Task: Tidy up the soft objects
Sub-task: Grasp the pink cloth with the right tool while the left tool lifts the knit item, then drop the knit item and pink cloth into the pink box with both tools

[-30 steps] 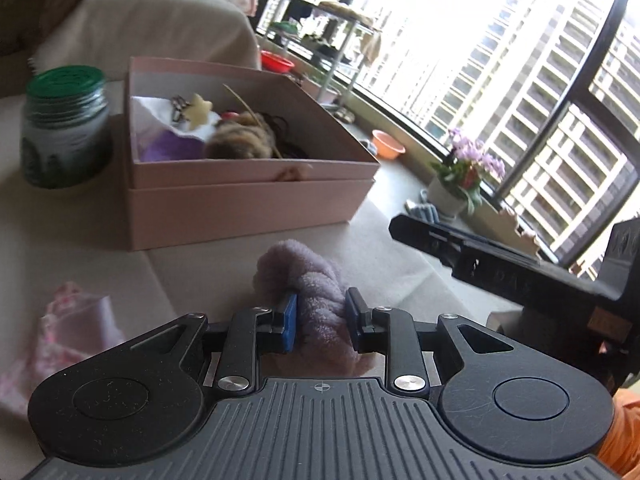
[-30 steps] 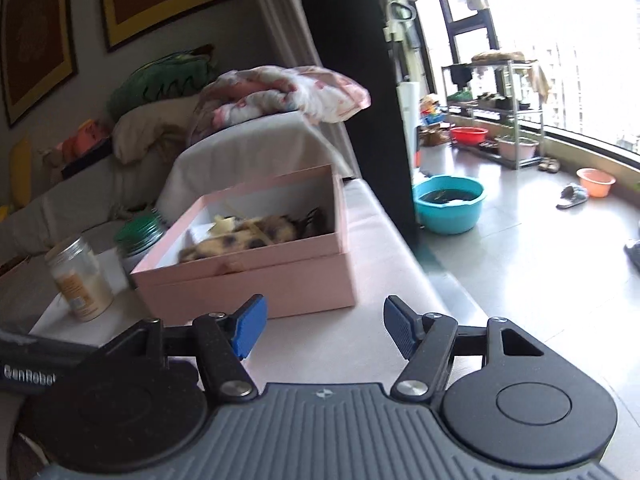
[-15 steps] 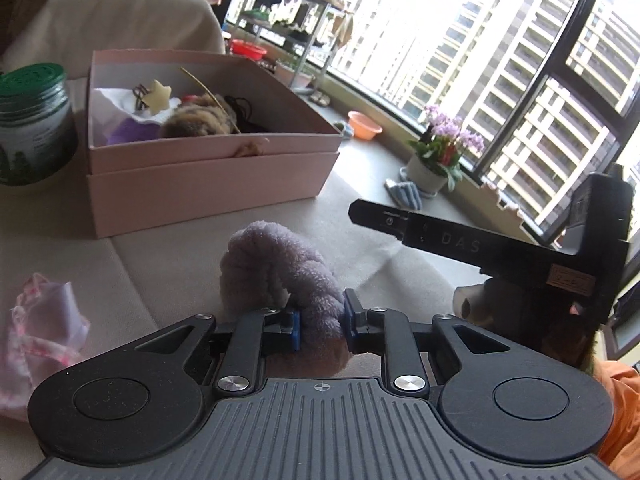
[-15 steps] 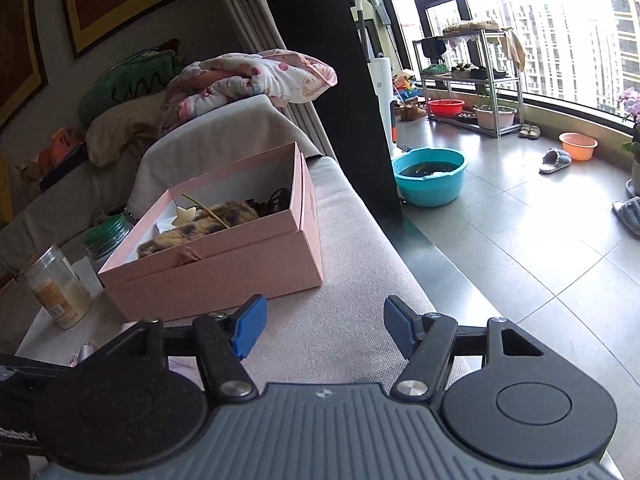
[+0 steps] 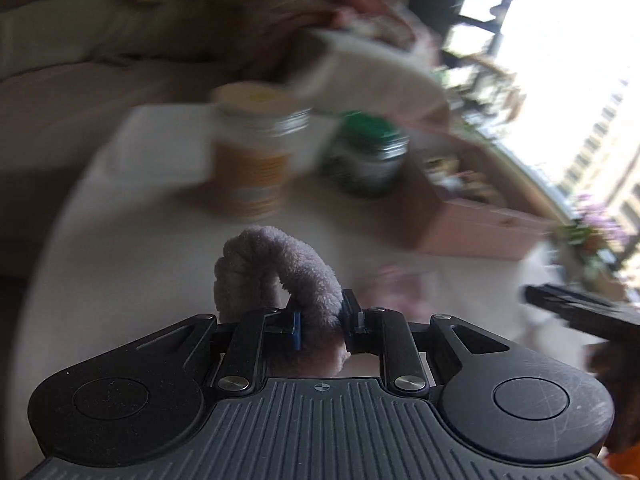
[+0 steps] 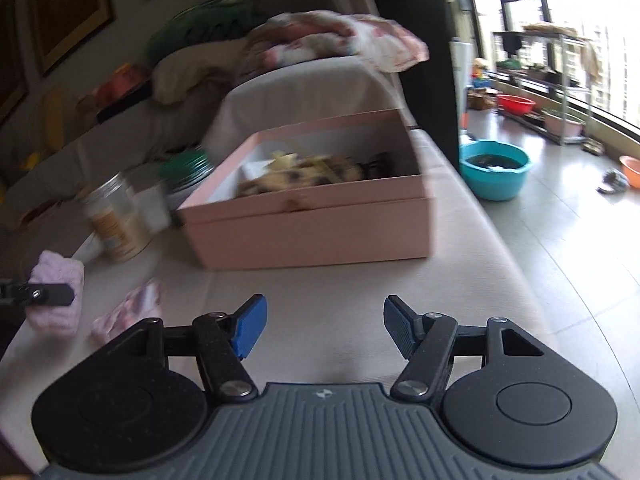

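Observation:
My left gripper (image 5: 320, 320) is shut on a fluffy purple scrunchie (image 5: 276, 268), which arches up and to the left out of the blue pads, lifted off the beige-covered table (image 5: 132, 280). In the right wrist view the same scrunchie (image 6: 56, 276) hangs at the far left edge behind a black finger of the left gripper. The open pink box (image 6: 312, 224), with furry and small items inside, stands mid-table; the left wrist view shows it blurred at the right (image 5: 472, 228). My right gripper (image 6: 324, 328) is open over bare tablecloth with nothing between its pads.
A pink floral cloth (image 6: 132, 312) lies on the table left of my right gripper. A yellow-labelled jar (image 6: 116, 220) and a green-lidded jar (image 6: 188, 168) stand left of the box. A sofa with bedding (image 6: 336, 40) sits behind. The table's right edge drops to a tiled floor with a teal basin (image 6: 496, 172).
My left gripper closed on the scrunchie, lifted it and swung left, so the jars now face it and the box lies off to the right. The right gripper shifted slightly and stayed open.

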A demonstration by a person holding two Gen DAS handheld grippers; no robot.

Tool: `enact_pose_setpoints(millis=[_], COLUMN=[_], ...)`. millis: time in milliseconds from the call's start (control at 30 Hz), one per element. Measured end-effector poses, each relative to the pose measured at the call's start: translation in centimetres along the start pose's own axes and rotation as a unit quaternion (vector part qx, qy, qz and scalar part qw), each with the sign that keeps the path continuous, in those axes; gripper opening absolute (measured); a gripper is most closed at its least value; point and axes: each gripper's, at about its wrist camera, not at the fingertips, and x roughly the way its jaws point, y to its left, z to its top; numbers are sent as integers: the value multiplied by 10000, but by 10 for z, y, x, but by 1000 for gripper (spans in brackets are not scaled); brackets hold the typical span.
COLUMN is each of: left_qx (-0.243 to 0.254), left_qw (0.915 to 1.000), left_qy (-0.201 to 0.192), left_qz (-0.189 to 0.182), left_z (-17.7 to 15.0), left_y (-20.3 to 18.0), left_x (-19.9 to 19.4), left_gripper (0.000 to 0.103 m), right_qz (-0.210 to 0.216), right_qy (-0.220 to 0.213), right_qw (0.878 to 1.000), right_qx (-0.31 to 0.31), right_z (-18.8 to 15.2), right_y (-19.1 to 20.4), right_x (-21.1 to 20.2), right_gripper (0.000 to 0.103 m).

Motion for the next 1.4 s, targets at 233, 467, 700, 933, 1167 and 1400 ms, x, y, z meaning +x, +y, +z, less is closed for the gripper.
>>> enact_pose_setpoints(millis=[233, 467, 700, 933, 1167, 1400], left_qx=[9, 30, 4, 42, 421, 1102], left_qw=[9998, 9998, 9998, 9999, 9984, 9797], left_qy=[97, 96, 31, 63, 82, -45], left_qz=[-163, -163, -185, -143, -366, -1671], left_z=[-6, -19, -21, -21, -19, 1], left_y=[20, 12, 19, 18, -12, -75], left_x=[10, 11, -3, -7, -12, -19], left_gripper=[23, 23, 23, 23, 23, 23], right_qz=[475, 1214, 1249, 1257, 1300, 689], right_qy=[331, 750, 893, 979, 470, -269], right_qw=[9945, 9788, 9706, 9706, 9817, 9927], right_qx=[-872, -1468, -1853, -1805, -1310, -948], right_z=[-1, 1, 13, 16, 30, 33], right_y=[52, 96, 134, 136, 91, 35], right_x=[6, 20, 54, 66, 8, -51], right_gripper=[65, 65, 65, 31, 10, 10])
